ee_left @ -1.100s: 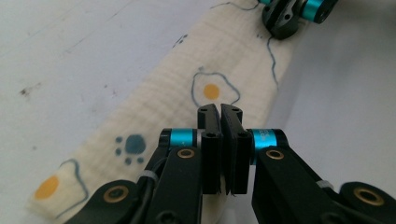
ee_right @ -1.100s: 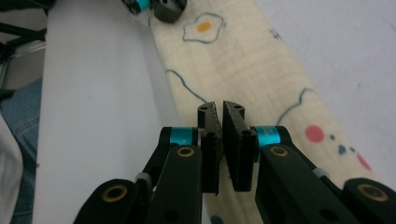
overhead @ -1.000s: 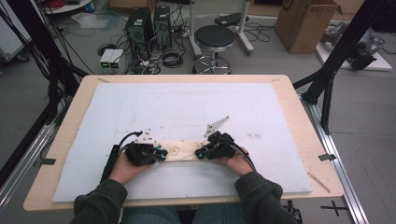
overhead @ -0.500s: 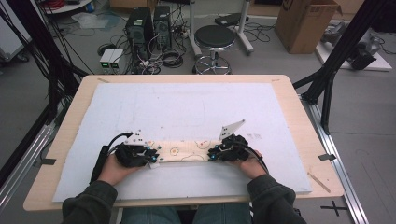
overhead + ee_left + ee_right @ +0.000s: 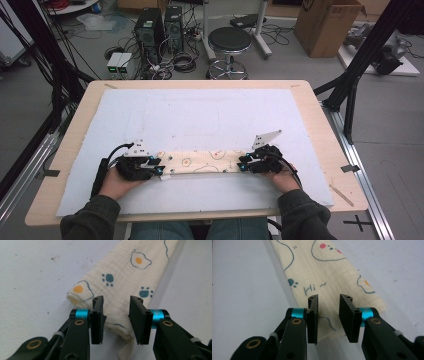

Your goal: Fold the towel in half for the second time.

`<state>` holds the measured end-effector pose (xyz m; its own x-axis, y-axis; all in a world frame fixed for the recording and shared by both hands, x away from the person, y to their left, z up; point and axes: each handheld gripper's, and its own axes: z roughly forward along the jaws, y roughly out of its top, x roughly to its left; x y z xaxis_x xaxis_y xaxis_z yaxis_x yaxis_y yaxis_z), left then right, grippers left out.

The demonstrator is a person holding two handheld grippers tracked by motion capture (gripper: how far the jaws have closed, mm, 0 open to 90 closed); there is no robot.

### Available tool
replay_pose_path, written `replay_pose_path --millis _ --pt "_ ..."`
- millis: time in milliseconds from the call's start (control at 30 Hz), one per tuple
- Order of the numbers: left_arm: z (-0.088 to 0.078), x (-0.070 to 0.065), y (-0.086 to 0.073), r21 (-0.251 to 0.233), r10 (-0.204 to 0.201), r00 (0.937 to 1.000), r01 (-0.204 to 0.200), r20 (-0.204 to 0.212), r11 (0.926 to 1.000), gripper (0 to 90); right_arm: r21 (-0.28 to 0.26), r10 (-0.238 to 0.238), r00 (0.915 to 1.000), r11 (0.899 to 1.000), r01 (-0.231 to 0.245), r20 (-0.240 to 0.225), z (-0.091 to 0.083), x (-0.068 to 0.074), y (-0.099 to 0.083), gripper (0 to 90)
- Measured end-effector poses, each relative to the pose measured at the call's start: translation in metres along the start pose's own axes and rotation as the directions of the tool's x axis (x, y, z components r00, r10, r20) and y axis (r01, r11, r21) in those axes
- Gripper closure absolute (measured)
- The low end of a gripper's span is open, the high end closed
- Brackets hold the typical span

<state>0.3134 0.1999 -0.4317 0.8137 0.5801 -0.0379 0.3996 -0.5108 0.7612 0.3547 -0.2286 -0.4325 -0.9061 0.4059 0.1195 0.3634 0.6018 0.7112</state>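
A cream cloth (image 5: pixel 200 162) printed with fried eggs and paw marks lies folded into a long narrow strip on the white mat (image 5: pixel 200 115). My left gripper (image 5: pixel 159 167) is at its left end and my right gripper (image 5: pixel 242 164) at its right end. In the left gripper view the cloth (image 5: pixel 125 277) runs away from my left gripper (image 5: pixel 116 315), whose jaws have just been opening, the cloth's end loose in the gap. In the right gripper view the cloth (image 5: pixel 324 272) lies likewise between the jaws of my right gripper (image 5: pixel 328 315), which have also just been opening.
The mat covers most of a wooden table (image 5: pixel 320 125). A thin wooden stick (image 5: pixel 341 195) lies near the table's right front corner. Beyond the far edge stand a stool (image 5: pixel 229 42), computer towers (image 5: pixel 160 27) and a cardboard box (image 5: pixel 327 25).
Both hands have moved apart, left gripper leftward and right gripper rightward, and the cloth strip between them has been drawn out longer and flatter.
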Motion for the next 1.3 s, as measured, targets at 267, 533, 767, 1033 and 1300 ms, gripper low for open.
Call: replay_pose_path --millis 267,533,767,1033,1300 --pt "0.001 0.001 -0.003 0.013 -0.012 0.9999 0.012 -0.006 0.9998 57.3 -0.005 -0.006 0.9999 1.0 0.006 0.014 0.0 -0.001 -0.003 63.8" --pt "-0.006 0.001 -0.002 -0.035 -0.028 0.9996 0.028 0.006 0.999 57.5 -0.027 0.005 1.0 1.0 -0.005 0.002 0.0 -0.001 -0.002 58.0" --pt "-0.014 0.007 0.005 -0.112 -0.062 0.9981 0.061 -0.007 0.9918 54.8 -0.127 0.034 0.9994 0.991 -0.033 0.005 -0.012 -0.003 0.002 52.6" --pt "-0.004 0.021 0.01 -0.155 -0.16 0.9861 0.151 -0.046 0.9763 52.3 -0.14 0.114 0.9921 0.985 -0.106 0.052 -0.011 -0.02 0.012 51.0" --pt "0.007 0.03 0.007 -0.117 -0.221 0.9739 0.214 -0.05 0.9697 49.2 -0.124 0.212 0.9762 0.971 -0.205 0.046 -0.006 -0.036 0.005 49.5"
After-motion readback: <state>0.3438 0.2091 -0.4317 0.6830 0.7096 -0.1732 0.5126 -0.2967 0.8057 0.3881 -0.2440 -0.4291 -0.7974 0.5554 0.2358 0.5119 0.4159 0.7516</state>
